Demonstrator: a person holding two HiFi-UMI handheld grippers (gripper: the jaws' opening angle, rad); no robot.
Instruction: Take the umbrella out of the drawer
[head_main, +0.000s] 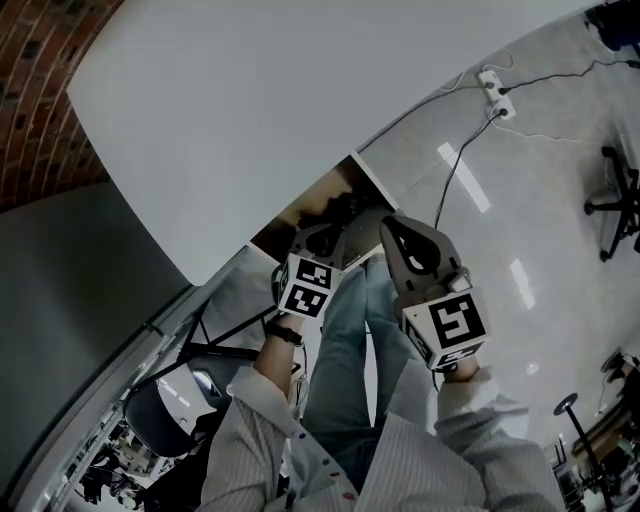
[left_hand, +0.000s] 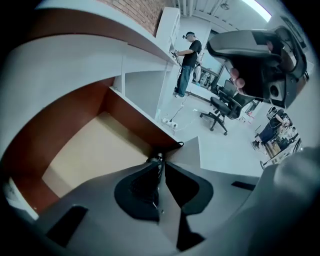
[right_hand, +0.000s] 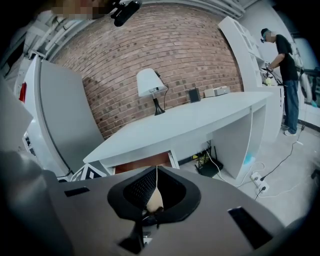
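Observation:
The drawer (head_main: 322, 203) stands pulled out under the white desk (head_main: 250, 100). In the left gripper view its beige floor (left_hand: 95, 150) looks bare, apart from a small dark thing with a thin loop (left_hand: 176, 145) in the near right corner. I cannot tell whether that is the umbrella. My left gripper (head_main: 333, 228) (left_hand: 159, 161) points down at that corner, its jaws parted by only a narrow slit and holding nothing. My right gripper (head_main: 392, 230) (right_hand: 156, 169) hangs beside it to the right and further back from the drawer (right_hand: 142, 161), shut and empty.
A power strip (head_main: 495, 90) with cables lies on the floor right of the desk. An office chair (left_hand: 220, 107) stands beyond it. A person (right_hand: 285, 75) stands at white shelves far right. A lamp (right_hand: 150, 85) sits on the desk before the brick wall (right_hand: 165, 50).

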